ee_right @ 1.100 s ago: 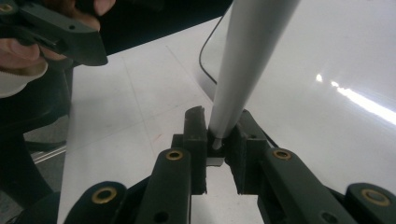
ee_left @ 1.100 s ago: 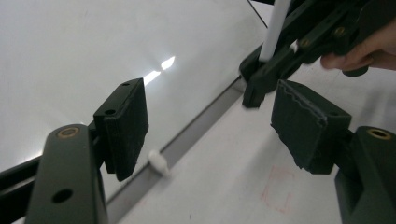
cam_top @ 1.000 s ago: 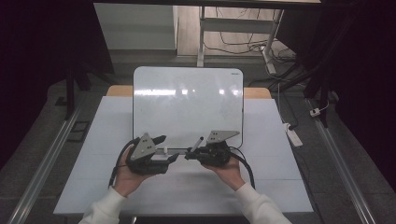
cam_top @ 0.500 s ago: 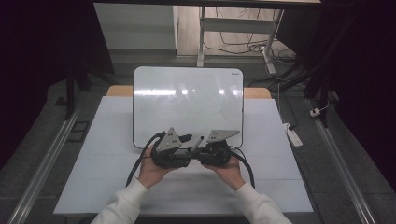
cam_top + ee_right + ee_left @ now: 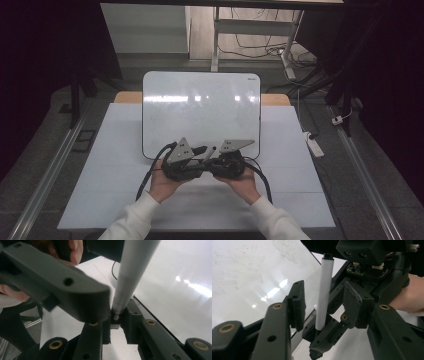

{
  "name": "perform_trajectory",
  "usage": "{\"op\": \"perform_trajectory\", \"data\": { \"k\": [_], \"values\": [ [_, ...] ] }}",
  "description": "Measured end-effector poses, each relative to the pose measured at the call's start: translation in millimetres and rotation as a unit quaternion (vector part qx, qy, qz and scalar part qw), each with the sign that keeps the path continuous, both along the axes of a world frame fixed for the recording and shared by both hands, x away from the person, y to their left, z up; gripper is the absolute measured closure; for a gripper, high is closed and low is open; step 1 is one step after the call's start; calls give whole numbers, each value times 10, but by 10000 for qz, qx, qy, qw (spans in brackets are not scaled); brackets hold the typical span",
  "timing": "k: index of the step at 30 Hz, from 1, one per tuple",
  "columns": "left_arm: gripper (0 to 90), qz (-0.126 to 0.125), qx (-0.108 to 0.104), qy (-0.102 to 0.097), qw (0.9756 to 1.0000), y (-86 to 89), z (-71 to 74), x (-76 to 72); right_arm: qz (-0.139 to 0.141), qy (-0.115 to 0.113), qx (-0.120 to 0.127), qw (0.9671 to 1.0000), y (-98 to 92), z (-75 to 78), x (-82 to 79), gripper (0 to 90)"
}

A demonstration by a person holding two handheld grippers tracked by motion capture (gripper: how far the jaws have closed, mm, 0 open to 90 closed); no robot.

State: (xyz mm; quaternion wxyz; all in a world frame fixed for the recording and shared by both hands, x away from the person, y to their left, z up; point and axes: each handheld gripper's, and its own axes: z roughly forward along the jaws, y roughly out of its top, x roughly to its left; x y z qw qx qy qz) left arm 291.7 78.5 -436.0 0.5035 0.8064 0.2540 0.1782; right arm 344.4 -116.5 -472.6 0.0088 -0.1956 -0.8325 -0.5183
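the step in hand is a two-tool grip on a white marker (image 5: 324, 293), held at the near edge of the whiteboard (image 5: 200, 107) on the surface (image 5: 300, 200). the right tool (image 5: 116, 320) is clamped narrow on the marker's lower end. the left tool (image 5: 322, 306) stands wide, its jaws on either side of the barrel, not yet touching. judged next move: close the left tool squarely on the barrel, then pull along the marker's axis to part cap from body.

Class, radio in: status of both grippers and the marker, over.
Right gripper shut on white marker, upright. Left gripper open, jaws either side of the marker, not clamped. Whiteboard just beyond; nothing in the way.
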Motion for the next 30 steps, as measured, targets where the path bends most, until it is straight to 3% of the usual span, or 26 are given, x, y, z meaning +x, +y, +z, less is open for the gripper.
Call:
{"op": "perform_trajectory", "data": {
  "k": [7, 13, 21, 25, 30],
  "values": [
    [670, 109, -5, -73, 9999, 10, 4, 6, 12, 24, -38, 10000, 9, -13, -3, 778],
    [799, 22, 32, -64, 10000, 16, -16, 26, 38, 64, -54, 10000, 24, -20, -8, 777],
    [814, 55, -139, 40, 9999, 100, 8, 32, 42, 46, 4, 10000, 28, -21, -22, 767],
    [815, 304, -155, 32, 9994, 240, 40, 49, -60, -93, 105, 9999, 15, 9, -52, 640],
    [815, 777, -269, 203, 9964, 584, 64, 130, -363, -345, 187, 9986, -127, 56, -93, 543]
  ]
}}
